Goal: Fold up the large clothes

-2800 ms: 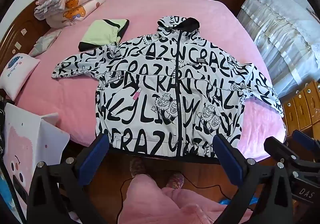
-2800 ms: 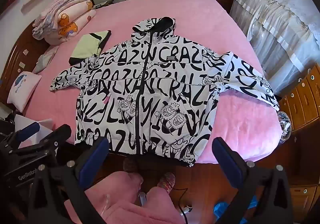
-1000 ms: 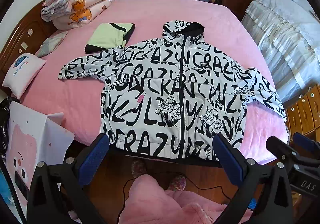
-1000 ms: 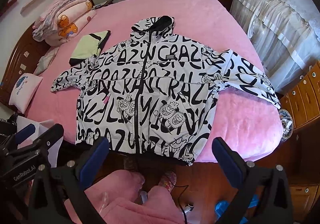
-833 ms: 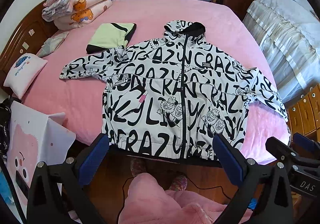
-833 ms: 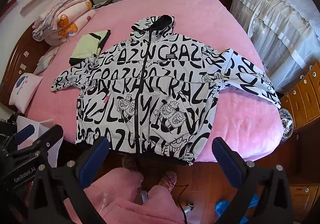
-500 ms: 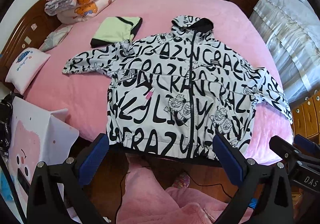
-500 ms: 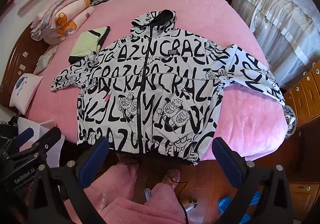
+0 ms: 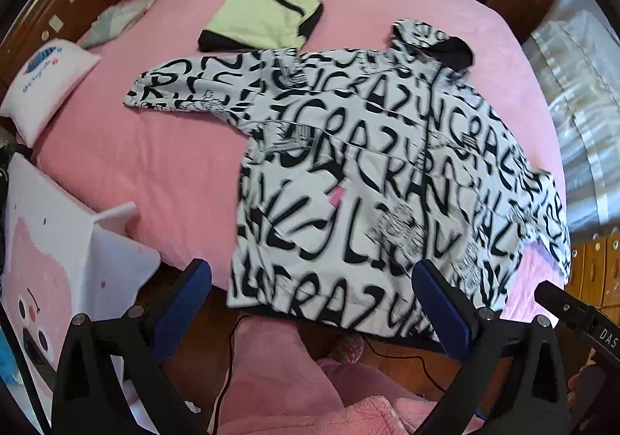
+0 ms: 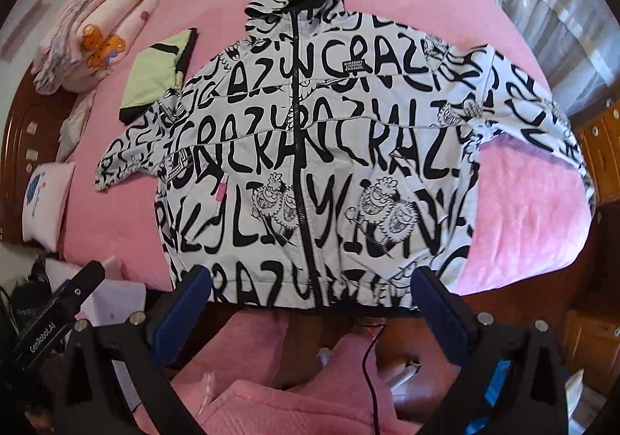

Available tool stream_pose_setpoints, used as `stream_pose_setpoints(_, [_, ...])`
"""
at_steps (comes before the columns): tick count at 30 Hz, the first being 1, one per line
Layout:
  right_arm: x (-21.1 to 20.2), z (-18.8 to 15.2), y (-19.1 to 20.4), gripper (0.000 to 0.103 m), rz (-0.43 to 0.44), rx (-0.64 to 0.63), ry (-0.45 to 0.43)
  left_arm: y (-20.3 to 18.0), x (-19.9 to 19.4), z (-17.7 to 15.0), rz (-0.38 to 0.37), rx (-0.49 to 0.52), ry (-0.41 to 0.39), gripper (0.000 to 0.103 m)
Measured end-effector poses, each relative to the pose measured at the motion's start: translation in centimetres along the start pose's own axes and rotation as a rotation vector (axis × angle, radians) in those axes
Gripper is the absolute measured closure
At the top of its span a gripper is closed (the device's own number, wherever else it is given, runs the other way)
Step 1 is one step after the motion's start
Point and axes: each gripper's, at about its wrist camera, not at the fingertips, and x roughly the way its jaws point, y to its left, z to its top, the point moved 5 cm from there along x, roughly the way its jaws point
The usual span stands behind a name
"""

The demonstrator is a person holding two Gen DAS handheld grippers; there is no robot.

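Both grippers have swung in closer over the graffiti-print hooded jacket — it lies flat, zipped, on the pink bed. Left gripper and right gripper gape wide, empty — folding looks about to begin.

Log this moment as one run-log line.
phase: approach | jacket: flat, unfolded, zipped | left gripper: open | right gripper: open | contact: none

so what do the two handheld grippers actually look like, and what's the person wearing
Both the left gripper and the right gripper have matte black angular frames with silver bolts; the jaws carry blue pads. White lettering marks the neighbouring gripper's body in each view: "GenRobot.AI" and "DAS". The person wears fluffy pink fleece clothing.
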Motion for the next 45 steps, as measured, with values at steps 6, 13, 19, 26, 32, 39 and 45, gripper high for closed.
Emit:
stream_pose_setpoints(6, [3.2,2.7,4.5,0.0,0.001,0.146,0.074,6.0,2.8,5.4,-0.024,-0.018,0.069,0.001])
stream_pose_setpoints(13, [6.0,4.5,10.5,0.0,-0.021,0.269,0.115,13.7,6.4,11.4,-0.075,-0.083,0.145,0.001])
stream_pose_setpoints(19, [8.4,6.2,16.0,0.0,-0.073,0.262,0.104,19.9,11.1,16.3,-0.076,-0.101,0.182,0.001])
stream_pose_setpoints(26, [11.1,6.9,21.6,0.0,-0.131,0.125,0.082,26.8,19.3,20.2,-0.108,-0.287,0.185,0.001])
stream_pose_setpoints(32, [15.4,7.3,26.3,0.0,-0.153,-0.111,0.084,32.8,25.6,22.8,-0.09,-0.455,0.094,0.002])
stream_pose_setpoints(39, [20.0,7.1,29.4,0.0,-0.126,-0.223,0.13,39.2,31.5,24.4,-0.034,-0.637,0.024,0.002])
stream_pose_setpoints(45, [22.1,6.5,28.9,0.0,-0.155,-0.212,0.187,42.9,34.7,24.2,-0.101,-0.803,-0.046,0.002])
